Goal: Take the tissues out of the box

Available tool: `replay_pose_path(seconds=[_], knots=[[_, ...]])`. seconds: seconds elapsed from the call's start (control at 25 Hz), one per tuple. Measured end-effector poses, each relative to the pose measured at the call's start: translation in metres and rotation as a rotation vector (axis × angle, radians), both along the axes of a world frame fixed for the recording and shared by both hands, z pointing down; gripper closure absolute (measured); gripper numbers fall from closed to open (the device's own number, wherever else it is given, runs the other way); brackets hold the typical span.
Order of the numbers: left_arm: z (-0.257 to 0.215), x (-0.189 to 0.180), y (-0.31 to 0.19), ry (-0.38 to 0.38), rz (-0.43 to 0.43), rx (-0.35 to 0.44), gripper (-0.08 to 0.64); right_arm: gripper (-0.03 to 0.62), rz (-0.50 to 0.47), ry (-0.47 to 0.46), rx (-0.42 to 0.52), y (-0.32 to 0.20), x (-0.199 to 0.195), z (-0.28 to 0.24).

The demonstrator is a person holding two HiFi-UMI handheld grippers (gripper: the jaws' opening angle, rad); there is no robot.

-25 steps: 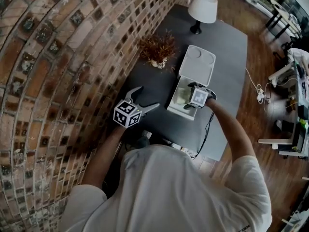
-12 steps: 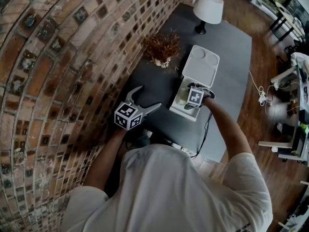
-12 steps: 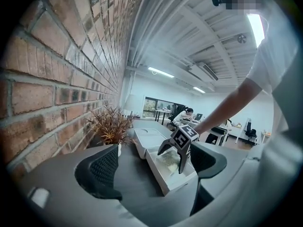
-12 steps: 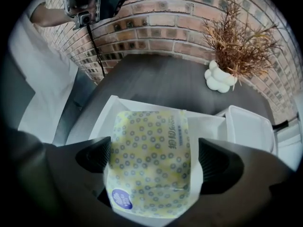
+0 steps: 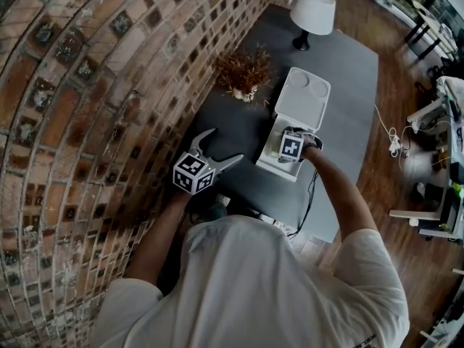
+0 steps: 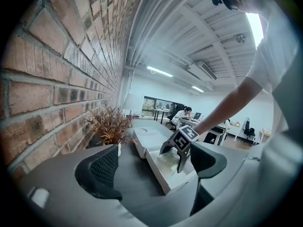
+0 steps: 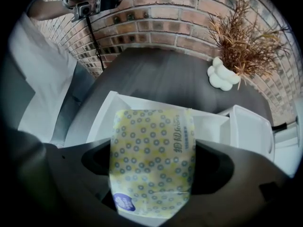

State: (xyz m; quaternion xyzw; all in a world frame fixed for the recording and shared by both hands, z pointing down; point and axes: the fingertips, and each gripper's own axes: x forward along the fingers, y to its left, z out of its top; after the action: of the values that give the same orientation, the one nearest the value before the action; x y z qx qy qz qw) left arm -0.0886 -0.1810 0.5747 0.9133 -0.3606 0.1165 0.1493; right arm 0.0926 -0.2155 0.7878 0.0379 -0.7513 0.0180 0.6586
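- Writing first: the tissue pack (image 7: 151,160) is pale yellow with little ring dots all over. It has a line of printed characters down one long edge and a round blue badge at the near corner. Both are too blurry for me to read.
- The only other print is the black-and-white square markers on the gripper cubes.
- The pack sits inside the open white box (image 5: 270,168), with the lid (image 5: 302,96) lying just beyond the box.
- The right gripper (image 7: 154,157) is down in the box. Its jaws are closing on the pack, and the pads are already up against both long sides.
- The left gripper (image 5: 225,145) hovers off to the box's left, jaws spread wide with nothing between them.
- The right gripper view is the only one that shows the pack's pattern. In the head view the cube covers the pack, and in the left gripper view it's just a pale patch (image 6: 168,159).
- Only the head view shows the lamp (image 5: 313,11) clearly, far past the box.
- The dried plant (image 5: 239,67) sits beyond the box by the brick wall (image 5: 87,85). Its lumpy white vase (image 7: 222,77) only shows up well in the right gripper view.
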Motion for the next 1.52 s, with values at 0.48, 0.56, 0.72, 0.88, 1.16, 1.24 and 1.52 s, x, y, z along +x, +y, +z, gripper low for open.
replay_pose_path(seconds=[0.48, 0.56, 0.72, 0.88, 1.16, 1.24, 1.52], knots=[[-0.004, 0.011, -0.012, 0.022, 0.036, 0.017, 0.092, 0.123, 0.127, -0.130, 0.109, -0.011, 0.002, -0.039], [-0.007, 0.016, -0.015, 0.031, 0.044, 0.022, 0.092, 0.123, 0.175, -0.176, 0.151, -0.017, 0.003, -0.052], [-0.016, 0.025, -0.022, 0.040, 0.060, 0.046, 0.092, 0.124, 0.267, -0.265, 0.232, -0.024, 0.010, -0.080], [-0.034, 0.041, -0.029, 0.019, 0.095, 0.113, 0.092, 0.126, 0.369, -0.377, 0.306, -0.024, 0.020, -0.111], [-0.057, 0.052, -0.049, 0.051, 0.091, 0.155, 0.092, 0.126, 0.559, -0.592, 0.464, -0.027, 0.041, -0.176], [-0.064, 0.051, -0.056, 0.062, 0.080, 0.167, 0.092, 0.127, 0.614, -0.655, 0.506, -0.027, 0.048, -0.194], [-0.088, 0.042, -0.078, 0.100, 0.029, 0.215, 0.092, 0.126, 0.773, -0.815, 0.710, -0.019, 0.073, -0.251]])
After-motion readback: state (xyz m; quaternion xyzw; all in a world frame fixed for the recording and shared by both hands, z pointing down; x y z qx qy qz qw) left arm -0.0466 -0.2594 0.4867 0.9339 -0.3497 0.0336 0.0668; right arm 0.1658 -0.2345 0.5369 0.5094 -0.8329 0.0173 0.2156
